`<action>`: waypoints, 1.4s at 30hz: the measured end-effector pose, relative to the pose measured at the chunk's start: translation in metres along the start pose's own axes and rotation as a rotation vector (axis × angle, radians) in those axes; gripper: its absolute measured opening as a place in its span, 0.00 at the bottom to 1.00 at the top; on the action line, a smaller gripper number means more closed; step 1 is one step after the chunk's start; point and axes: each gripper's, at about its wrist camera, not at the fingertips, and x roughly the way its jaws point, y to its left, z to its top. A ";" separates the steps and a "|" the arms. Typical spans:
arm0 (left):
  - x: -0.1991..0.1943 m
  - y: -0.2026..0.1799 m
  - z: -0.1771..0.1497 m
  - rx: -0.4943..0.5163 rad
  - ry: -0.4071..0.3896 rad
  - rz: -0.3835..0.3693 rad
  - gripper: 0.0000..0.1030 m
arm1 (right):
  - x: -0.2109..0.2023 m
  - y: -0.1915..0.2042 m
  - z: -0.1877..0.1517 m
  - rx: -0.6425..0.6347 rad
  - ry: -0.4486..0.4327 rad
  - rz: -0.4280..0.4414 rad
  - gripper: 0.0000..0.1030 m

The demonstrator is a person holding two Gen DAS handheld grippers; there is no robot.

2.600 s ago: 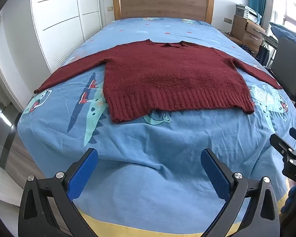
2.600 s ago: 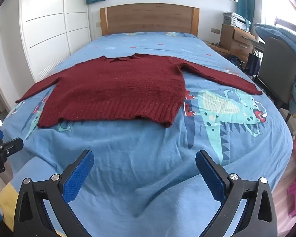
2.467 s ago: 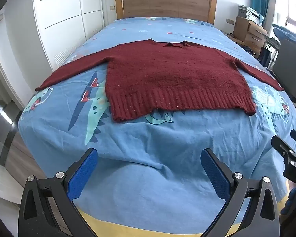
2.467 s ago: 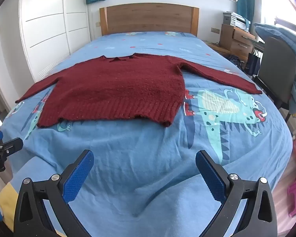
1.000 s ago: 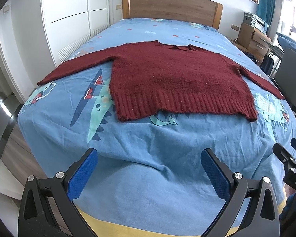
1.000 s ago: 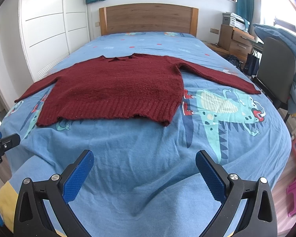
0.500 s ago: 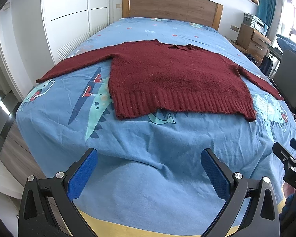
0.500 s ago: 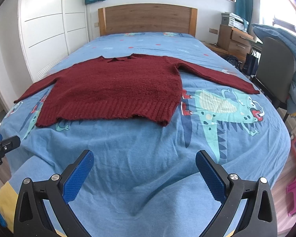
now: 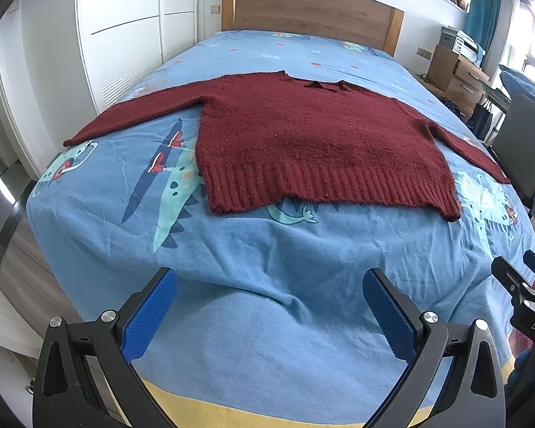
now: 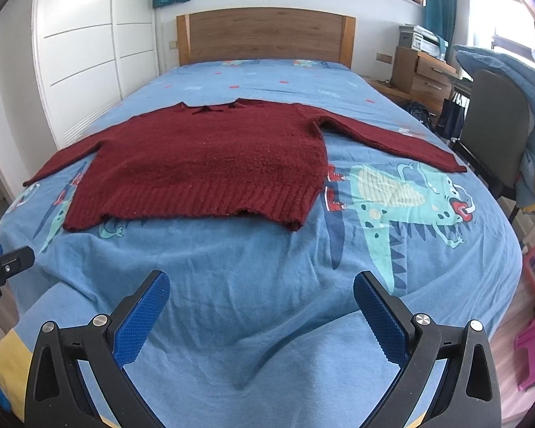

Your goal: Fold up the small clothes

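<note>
1. Barely any change since the earlier frames: both views crept slightly closer and higher over the foot of the bed; sweater (image 9: 317, 139) unmoved, nothing touched.
2. Sweater location: laid flat, face up, across the middle of the bed (image 9: 267, 267), collar toward the headboard (image 10: 267, 35), ribbed hem (image 9: 324, 192) toward the foot edge. Left sleeve (image 9: 132, 114) runs out to the bed's left edge, right sleeve (image 10: 392, 139) out to the right edge near the chair (image 10: 492, 135).
3. Handling, as a judgement: thick knit, soft and limp, moderately heavy for clothing, likely stretchy. No slip risk on the pads; fuzzy surface should grip well. Not fragile, but likely to sag and drag on the sheet if lifted from one point only.
4. Grab points, as a judgement: cuff ends of the sleeves first, one per gripper, to fold them inward over the body; then the two hem corners to bring the hem up to the collar. Pinch a single layer edge, not a bunched handful.
5. Left gripper (image 9: 267, 303): fingers spread wide, empty, hovering over the foot end of the bed, aimed along the bed toward the hem, well short of the sweater.
6. Right gripper (image 10: 260, 303): same, spread wide, holding nothing, over the foot end, to the right of the other gripper, pointed at the hem, well apart from it.
7. Folding not yet begun.
</note>
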 end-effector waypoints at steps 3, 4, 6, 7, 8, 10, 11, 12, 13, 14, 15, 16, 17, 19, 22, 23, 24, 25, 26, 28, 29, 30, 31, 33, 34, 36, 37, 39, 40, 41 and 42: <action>0.000 0.001 0.000 -0.001 -0.002 -0.003 0.99 | -0.001 0.001 0.001 -0.004 -0.005 -0.002 1.00; -0.001 0.001 0.000 -0.002 -0.003 -0.004 0.99 | -0.001 0.001 0.001 -0.004 -0.005 -0.002 1.00; -0.002 0.002 0.001 -0.012 -0.005 -0.006 0.99 | -0.001 0.001 0.001 -0.006 -0.006 -0.002 1.00; -0.003 0.002 0.001 -0.018 -0.006 -0.007 0.99 | -0.002 0.002 0.001 -0.007 -0.006 -0.003 1.00; -0.004 0.003 0.001 -0.022 -0.006 -0.009 0.99 | -0.002 0.002 0.001 -0.008 -0.007 -0.003 1.00; -0.004 0.003 0.002 -0.021 -0.006 -0.009 0.99 | -0.002 0.002 0.001 -0.008 -0.008 -0.003 1.00; -0.004 0.004 0.002 -0.021 -0.005 -0.010 0.99 | -0.002 0.002 0.001 -0.008 -0.008 -0.003 1.00; -0.005 0.003 0.002 -0.019 -0.006 -0.010 0.99 | -0.002 0.002 0.002 -0.007 -0.008 -0.003 1.00; -0.007 0.003 0.002 -0.015 -0.008 -0.010 0.99 | -0.003 0.002 0.001 -0.007 -0.009 -0.003 1.00; -0.008 0.002 0.002 -0.010 -0.012 -0.009 0.99 | -0.003 0.002 0.002 -0.007 -0.009 -0.003 1.00; -0.009 0.002 0.002 -0.007 -0.014 -0.008 0.99 | -0.003 0.001 0.001 -0.008 -0.009 -0.003 1.00; -0.010 0.001 0.003 -0.003 -0.017 -0.006 0.99 | -0.003 0.002 0.001 -0.009 -0.010 -0.004 1.00; -0.011 -0.001 0.003 0.002 -0.019 -0.005 0.99 | -0.004 0.002 0.002 -0.010 -0.011 -0.005 1.00; -0.013 -0.001 0.003 0.005 -0.022 -0.002 0.99 | -0.004 0.003 0.002 -0.012 -0.012 -0.005 1.00; -0.014 -0.002 0.003 0.002 -0.021 0.001 0.99 | -0.005 0.004 0.003 -0.013 -0.013 -0.008 1.00; -0.014 -0.002 0.004 0.002 -0.020 0.003 0.99 | -0.005 0.004 0.003 -0.014 -0.013 -0.008 1.00; -0.014 -0.002 0.004 0.002 -0.019 0.004 0.99 | -0.006 0.005 0.004 -0.015 -0.013 -0.011 1.00; -0.013 -0.002 0.004 0.002 -0.015 0.006 0.99 | -0.006 0.005 0.004 -0.017 -0.013 -0.011 1.00; -0.012 -0.002 0.004 0.002 -0.011 0.006 0.99 | -0.005 0.005 0.004 -0.018 -0.013 -0.010 1.00; -0.012 -0.002 0.004 0.002 -0.001 0.006 0.99 | -0.005 0.005 0.004 -0.016 -0.009 -0.006 1.00; -0.011 -0.002 0.004 0.004 0.005 0.006 0.99 | -0.004 0.005 0.005 -0.015 -0.005 -0.001 1.00; -0.011 -0.003 0.005 0.009 0.009 0.008 0.99 | -0.004 0.004 0.005 -0.014 -0.003 0.003 1.00; -0.012 -0.003 0.006 0.012 0.010 0.010 0.99 | -0.003 0.004 0.006 -0.012 0.000 0.007 1.00; -0.013 -0.004 0.009 0.023 0.010 0.014 0.99 | -0.002 0.002 0.008 -0.010 0.004 0.013 1.00; -0.013 -0.004 0.011 0.028 0.012 0.020 0.99 | -0.001 0.001 0.010 -0.010 0.005 0.015 1.00; -0.013 -0.006 0.018 0.038 0.021 0.026 0.99 | -0.001 -0.003 0.014 -0.007 0.008 0.020 1.00; -0.013 -0.005 0.020 0.038 0.023 0.026 0.99 | -0.001 -0.006 0.016 0.000 0.008 0.023 1.00; -0.012 -0.005 0.028 0.032 0.039 0.018 0.99 | 0.000 -0.014 0.022 0.022 0.009 0.035 1.00; -0.011 -0.004 0.031 0.026 0.049 0.009 0.99 | 0.000 -0.020 0.026 0.034 0.008 0.040 1.00; -0.009 -0.003 0.035 0.018 0.063 -0.002 0.99 | 0.001 -0.026 0.031 0.048 0.007 0.043 1.00; -0.005 -0.002 0.039 0.008 0.078 -0.010 0.99 | 0.002 -0.031 0.034 0.059 0.006 0.044 1.00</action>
